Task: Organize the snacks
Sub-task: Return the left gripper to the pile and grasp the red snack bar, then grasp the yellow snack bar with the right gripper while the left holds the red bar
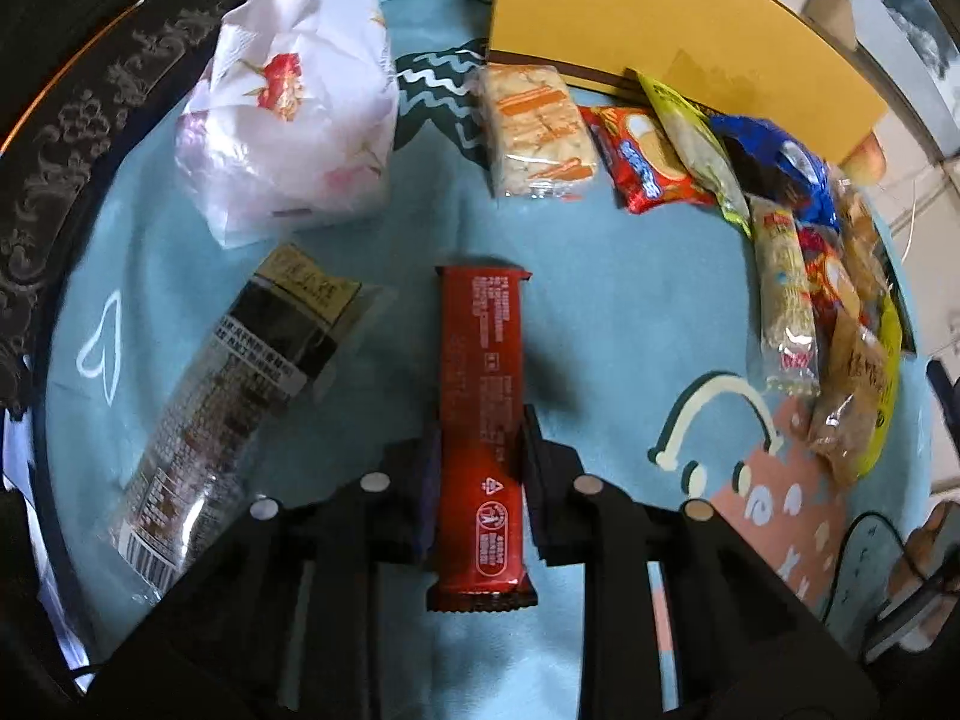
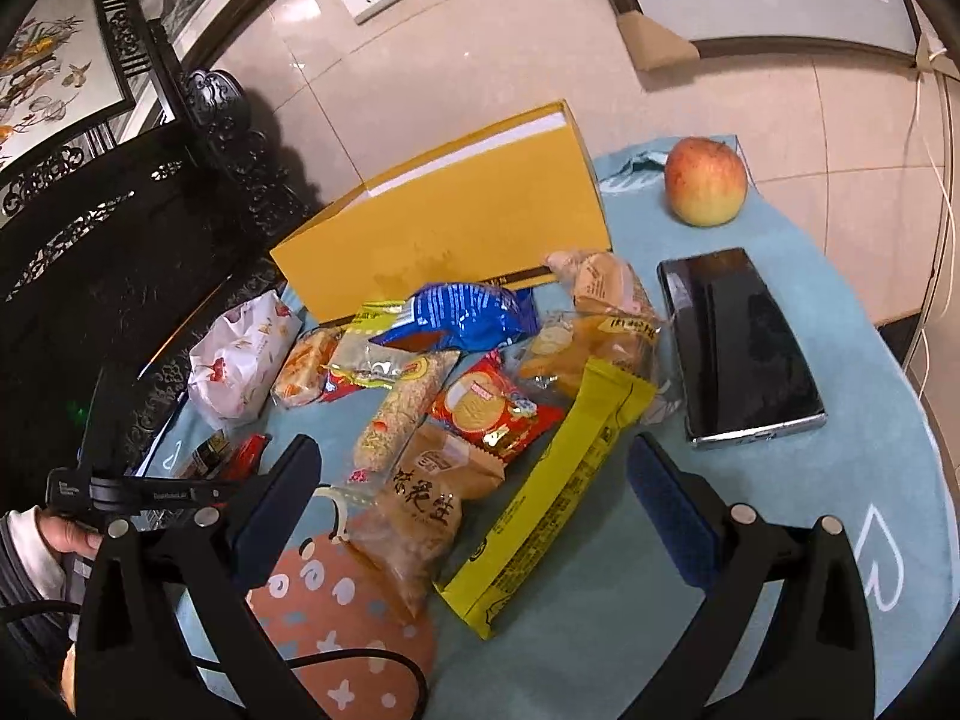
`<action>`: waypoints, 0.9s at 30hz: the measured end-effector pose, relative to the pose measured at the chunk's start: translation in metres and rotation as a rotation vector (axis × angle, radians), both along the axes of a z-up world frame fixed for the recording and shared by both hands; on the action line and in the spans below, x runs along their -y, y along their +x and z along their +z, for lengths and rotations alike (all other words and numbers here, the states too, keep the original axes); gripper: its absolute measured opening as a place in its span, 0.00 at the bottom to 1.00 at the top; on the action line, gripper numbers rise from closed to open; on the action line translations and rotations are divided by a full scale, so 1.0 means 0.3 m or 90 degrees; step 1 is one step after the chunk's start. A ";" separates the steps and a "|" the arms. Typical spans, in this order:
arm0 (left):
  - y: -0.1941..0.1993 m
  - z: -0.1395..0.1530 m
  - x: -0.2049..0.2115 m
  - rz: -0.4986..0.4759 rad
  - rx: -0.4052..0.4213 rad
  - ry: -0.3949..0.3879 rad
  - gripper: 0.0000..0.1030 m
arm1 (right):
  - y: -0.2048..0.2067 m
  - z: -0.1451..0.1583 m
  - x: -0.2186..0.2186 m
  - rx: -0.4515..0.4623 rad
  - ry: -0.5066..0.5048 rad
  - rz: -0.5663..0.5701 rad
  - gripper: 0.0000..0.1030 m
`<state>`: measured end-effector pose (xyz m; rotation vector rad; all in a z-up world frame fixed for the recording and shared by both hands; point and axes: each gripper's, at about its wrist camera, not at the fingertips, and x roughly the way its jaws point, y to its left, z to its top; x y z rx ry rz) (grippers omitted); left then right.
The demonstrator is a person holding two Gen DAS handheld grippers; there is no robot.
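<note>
- Left gripper (image 1: 477, 450), bottom centre: jaws pinching the red bar (image 1: 480, 420) across its width, lengthwise grip for a clean lift off the blue cloth (image 1: 600, 312).
- Right gripper (image 2: 474, 492): spread, empty, hovering over the snack pile (image 2: 480, 384), likely next.
- Yellow box (image 2: 456, 228) behind the pile, probable destination.

Both grippers are matte black plastic: the left gripper (image 1: 477, 450) and right gripper (image 2: 474, 480) carry round silver screws and dark blue pads (image 2: 675, 510). At lower left of the right view, a hand (image 2: 66, 534) shows a white cuff under a grey ribbed sleeve (image 2: 18, 564). A black cable (image 2: 336, 660) trails along the bottom.
</note>
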<state>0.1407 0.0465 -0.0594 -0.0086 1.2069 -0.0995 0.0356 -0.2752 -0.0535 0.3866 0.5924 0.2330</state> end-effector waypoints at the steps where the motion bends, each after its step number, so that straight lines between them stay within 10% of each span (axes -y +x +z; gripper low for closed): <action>1: 0.001 0.001 0.007 -0.001 0.001 0.008 0.23 | 0.001 -0.001 0.003 -0.002 0.003 -0.002 0.99; 14: -0.168 0.155 0.199 -0.054 0.089 -0.023 0.23 | 0.024 -0.022 0.096 -0.027 0.037 -0.051 0.99; 19: -0.212 0.109 0.198 -0.068 0.088 -0.036 0.23 | 0.024 -0.043 0.041 -0.082 -0.055 -0.024 0.99; 27: -0.229 0.050 0.181 -0.090 0.099 -0.032 0.23 | 0.060 -0.108 -0.010 -0.183 -0.113 -0.039 0.65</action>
